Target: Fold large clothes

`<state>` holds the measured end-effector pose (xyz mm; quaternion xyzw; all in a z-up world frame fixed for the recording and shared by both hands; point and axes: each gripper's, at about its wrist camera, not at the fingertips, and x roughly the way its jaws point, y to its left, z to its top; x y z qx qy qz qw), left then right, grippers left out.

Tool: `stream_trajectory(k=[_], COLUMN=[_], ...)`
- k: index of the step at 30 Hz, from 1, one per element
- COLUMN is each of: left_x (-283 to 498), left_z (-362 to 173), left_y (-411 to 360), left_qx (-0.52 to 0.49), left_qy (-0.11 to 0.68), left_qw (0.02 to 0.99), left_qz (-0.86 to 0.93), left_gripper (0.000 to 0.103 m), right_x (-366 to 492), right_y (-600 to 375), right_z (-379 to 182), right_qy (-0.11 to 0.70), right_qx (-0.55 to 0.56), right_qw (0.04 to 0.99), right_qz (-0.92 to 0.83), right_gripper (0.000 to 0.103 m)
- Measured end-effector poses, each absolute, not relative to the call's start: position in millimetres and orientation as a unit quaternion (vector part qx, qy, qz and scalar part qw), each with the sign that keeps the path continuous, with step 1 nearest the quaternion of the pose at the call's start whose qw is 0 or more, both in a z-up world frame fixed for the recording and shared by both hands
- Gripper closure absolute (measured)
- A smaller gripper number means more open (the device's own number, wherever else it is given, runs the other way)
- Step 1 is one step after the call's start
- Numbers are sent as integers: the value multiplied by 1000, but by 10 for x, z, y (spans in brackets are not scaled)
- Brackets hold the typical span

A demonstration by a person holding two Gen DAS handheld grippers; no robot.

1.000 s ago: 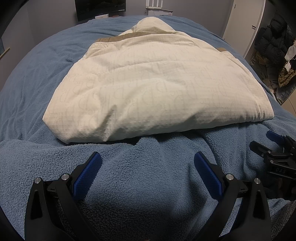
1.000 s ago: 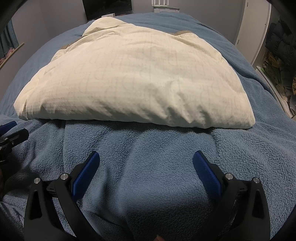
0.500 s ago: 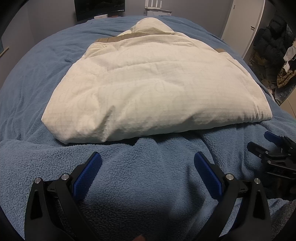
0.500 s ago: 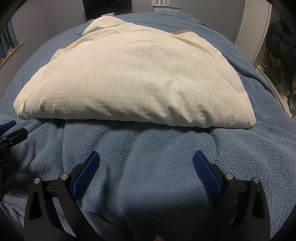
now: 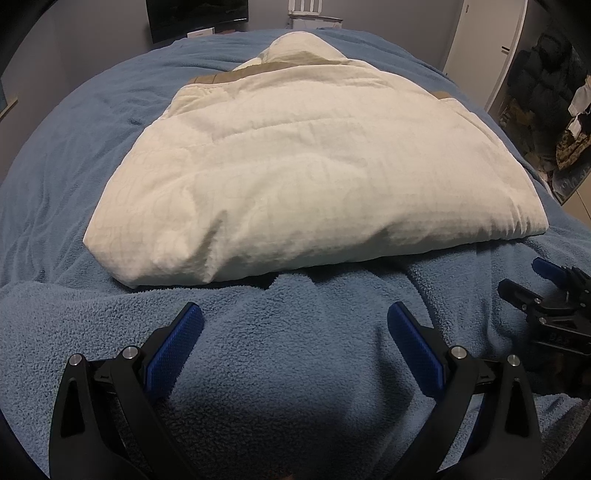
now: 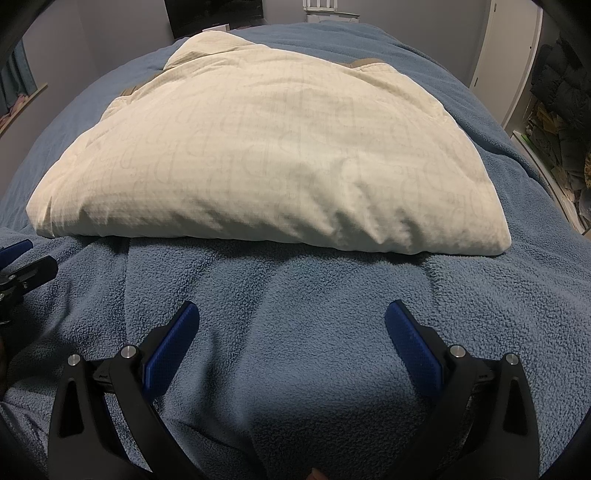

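A cream padded jacket [image 5: 314, 173] [image 6: 273, 155] lies folded into a thick rectangle on the blue fleece blanket [image 5: 288, 369] [image 6: 295, 332], with tan trim showing at its far edge. My left gripper [image 5: 295, 314] hovers open just short of the jacket's near fold, nothing between its blue pads. My right gripper [image 6: 291, 314] is open too, equally short of the near fold and holding nothing. In the left wrist view the right gripper [image 5: 524, 280] shows at the right edge; the left gripper's fingers [image 6: 26, 266] show at the left edge of the right wrist view.
The blanket covers the whole bed. A dark screen [image 5: 195, 14] stands against the far wall. A white door [image 5: 491, 48] and a pile of dark clothes and bags [image 5: 550, 110] stand to the right of the bed.
Almost nothing has changed: both grippers stay open before the jacket, with only a slight drift of the views.
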<state>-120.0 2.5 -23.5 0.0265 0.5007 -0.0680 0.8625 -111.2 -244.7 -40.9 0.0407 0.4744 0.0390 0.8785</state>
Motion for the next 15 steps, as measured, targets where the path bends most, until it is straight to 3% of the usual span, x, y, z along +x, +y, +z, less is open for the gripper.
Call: stream_trajectory(k=[15], left_x=[-1144], left_z=[-210], left_y=[80], left_qx=[24], left_qy=[513], left_qw=[856], left_qz=[-57], left_gripper=[6], right_x=[-1143], right_y=[-2587], right_z=[-297], right_qy=[467], right_qx=[78], right_qw=[879], right_qz=[49], right_gripper=[7])
